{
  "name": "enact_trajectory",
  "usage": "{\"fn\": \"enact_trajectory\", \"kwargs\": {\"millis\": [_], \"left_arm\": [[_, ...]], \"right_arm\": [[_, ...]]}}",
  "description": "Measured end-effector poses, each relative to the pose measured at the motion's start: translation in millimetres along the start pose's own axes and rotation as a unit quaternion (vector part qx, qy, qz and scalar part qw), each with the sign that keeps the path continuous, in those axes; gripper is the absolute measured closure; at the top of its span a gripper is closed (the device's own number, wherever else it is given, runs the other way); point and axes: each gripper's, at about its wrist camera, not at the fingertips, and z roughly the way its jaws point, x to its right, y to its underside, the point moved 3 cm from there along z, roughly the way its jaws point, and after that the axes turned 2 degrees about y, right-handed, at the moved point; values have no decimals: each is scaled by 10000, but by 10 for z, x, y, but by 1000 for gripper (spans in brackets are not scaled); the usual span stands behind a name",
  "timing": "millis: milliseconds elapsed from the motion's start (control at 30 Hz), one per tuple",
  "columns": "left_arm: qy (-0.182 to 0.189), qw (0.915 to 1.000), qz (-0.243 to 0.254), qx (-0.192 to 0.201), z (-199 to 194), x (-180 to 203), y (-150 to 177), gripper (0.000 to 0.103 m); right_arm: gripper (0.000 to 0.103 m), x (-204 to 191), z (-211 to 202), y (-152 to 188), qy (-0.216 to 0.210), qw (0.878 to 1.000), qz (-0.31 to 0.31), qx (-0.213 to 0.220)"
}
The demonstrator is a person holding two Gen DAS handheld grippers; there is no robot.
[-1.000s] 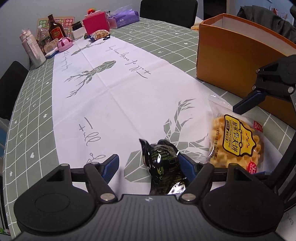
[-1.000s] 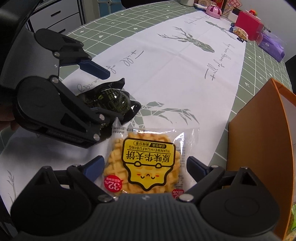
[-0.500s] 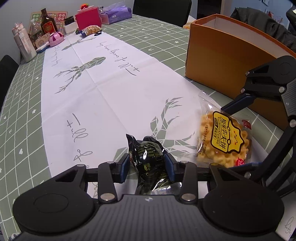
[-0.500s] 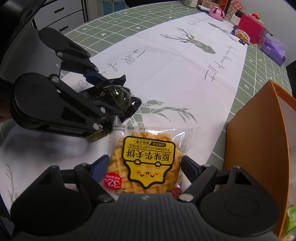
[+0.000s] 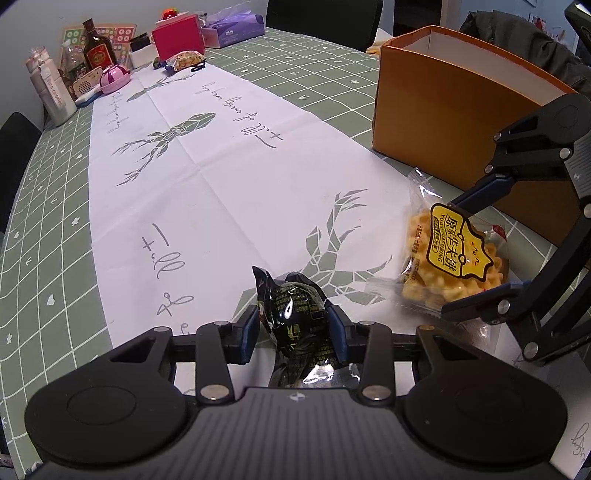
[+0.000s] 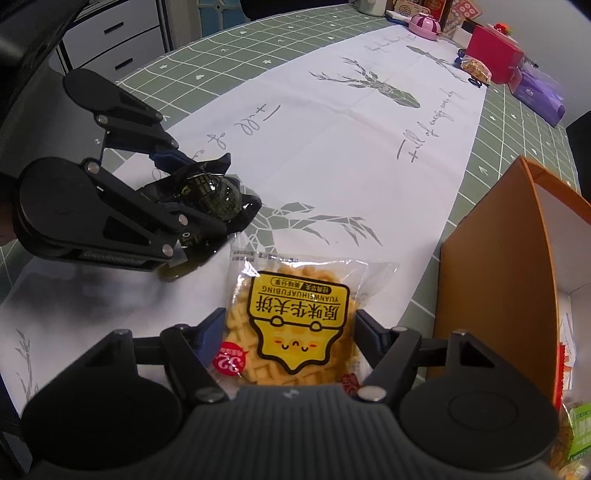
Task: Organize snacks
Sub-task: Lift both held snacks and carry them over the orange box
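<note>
Your left gripper (image 5: 295, 326) pinches the black packet (image 5: 295, 314); your right gripper (image 6: 290, 332), just closing, clamps the waffle bag (image 6: 295, 317).

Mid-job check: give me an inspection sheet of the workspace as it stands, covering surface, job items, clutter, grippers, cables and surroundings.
Surface: green grid tablecloth under a white deer-print runner.
Job's things: black snack packet and yellow waffle packet lie on the runner; open orange box beside them, some packets at its bottom.
Clutter: bottles, pink box, purple tissue pack at the far end.
Grippers: left gripper shut on the black packet; right gripper has just been closing, with its pads against the waffle packet's sides.
Cables: nothing seen.
Surroundings: dark chairs, white drawers.
</note>
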Motion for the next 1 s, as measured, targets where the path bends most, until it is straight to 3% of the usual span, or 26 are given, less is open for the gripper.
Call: {"fn": "enact_trajectory", "kwargs": {"millis": [633, 1000], "left_arm": [[-132, 9980, -246, 567, -444, -20, -195, 58], [-253, 9934, -231, 1094, -755, 106, -484, 58]], "right_arm": [[34, 89, -507, -45, 158, 9980, 159, 586], [35, 187, -889, -31, 439, 9935, 222, 1030]]}}
